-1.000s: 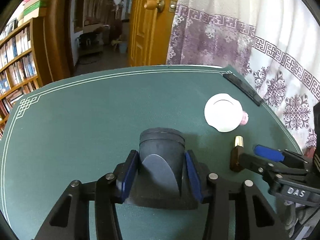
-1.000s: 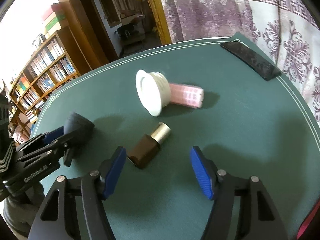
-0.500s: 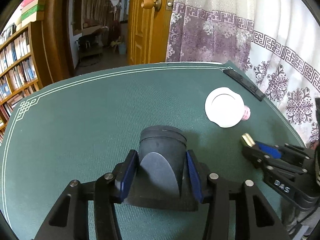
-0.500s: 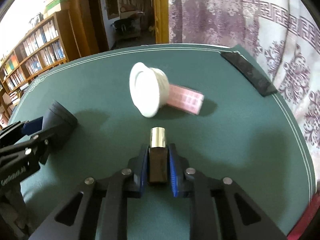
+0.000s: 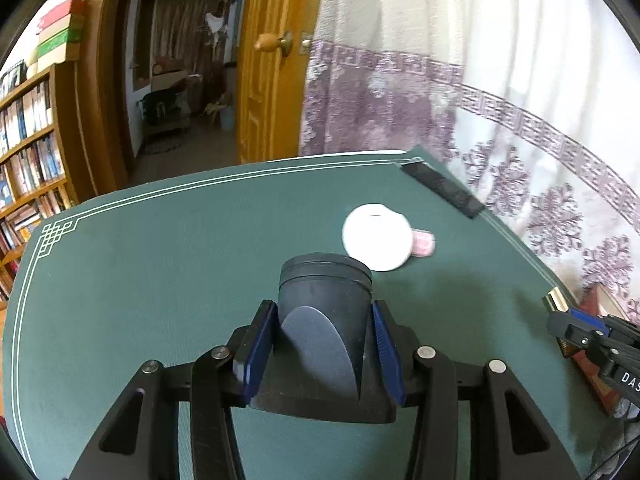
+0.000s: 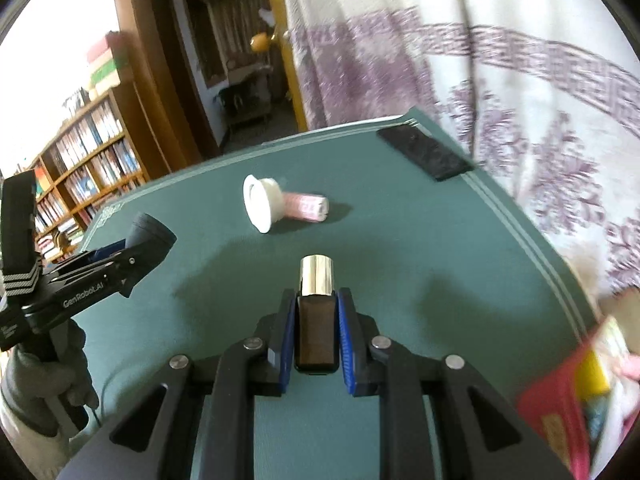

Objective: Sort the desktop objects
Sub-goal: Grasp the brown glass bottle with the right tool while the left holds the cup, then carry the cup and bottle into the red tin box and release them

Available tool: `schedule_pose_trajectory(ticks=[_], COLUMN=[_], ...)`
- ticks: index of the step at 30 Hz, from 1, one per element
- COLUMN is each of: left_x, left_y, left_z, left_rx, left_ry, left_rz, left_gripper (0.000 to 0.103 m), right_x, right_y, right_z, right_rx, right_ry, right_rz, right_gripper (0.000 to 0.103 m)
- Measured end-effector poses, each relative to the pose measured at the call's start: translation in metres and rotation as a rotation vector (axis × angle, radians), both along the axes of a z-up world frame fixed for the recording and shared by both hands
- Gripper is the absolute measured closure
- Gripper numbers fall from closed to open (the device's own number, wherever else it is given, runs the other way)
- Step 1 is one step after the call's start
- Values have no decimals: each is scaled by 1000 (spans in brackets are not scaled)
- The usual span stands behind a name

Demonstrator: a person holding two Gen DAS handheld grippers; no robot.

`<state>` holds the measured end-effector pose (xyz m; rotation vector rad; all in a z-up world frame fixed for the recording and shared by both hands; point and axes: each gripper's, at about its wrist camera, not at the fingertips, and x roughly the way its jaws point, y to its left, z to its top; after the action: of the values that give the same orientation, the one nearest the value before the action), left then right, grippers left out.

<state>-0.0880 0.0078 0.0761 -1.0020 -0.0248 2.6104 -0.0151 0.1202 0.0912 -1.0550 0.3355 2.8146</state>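
Green table (image 6: pixel 440 264) | white lid (image 6: pixel 259 207), pink box (image 6: pixel 307 207) | left jaws grip dark cup (image 5: pixel 325 300) | right grip bottle (image 6: pixel 316 320)

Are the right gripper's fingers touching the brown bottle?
Touching. The right wrist view shows both blue fingers of the right gripper pressed flat against the sides of the brown bottle, with no gap on either side.

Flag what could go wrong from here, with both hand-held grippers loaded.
The right hand-held gripper clamps only the brown bottle body; its metallic cap end juts forward and could pivot or slip. The left hand-held gripper carries the dark cup near the white-lidded pink tube, so a low pass might knock it rolling.
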Motion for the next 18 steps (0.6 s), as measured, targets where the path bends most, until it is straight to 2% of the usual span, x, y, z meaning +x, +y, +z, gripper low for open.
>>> schedule_pose_trajectory(ticks=[11,18], left_x=[54,87], left_y=[78,147], left_z=[24,35], left_rx=[32,32], left_ry=[14,21], left_rz=[-179,-338], left_gripper=[53,53], right_x=[112,183], right_y=[56,112], right_z=[17,26], right_rx=[-14,26], right_ry=[63,71], right_rz=[-155,-323], right_gripper=[81,81])
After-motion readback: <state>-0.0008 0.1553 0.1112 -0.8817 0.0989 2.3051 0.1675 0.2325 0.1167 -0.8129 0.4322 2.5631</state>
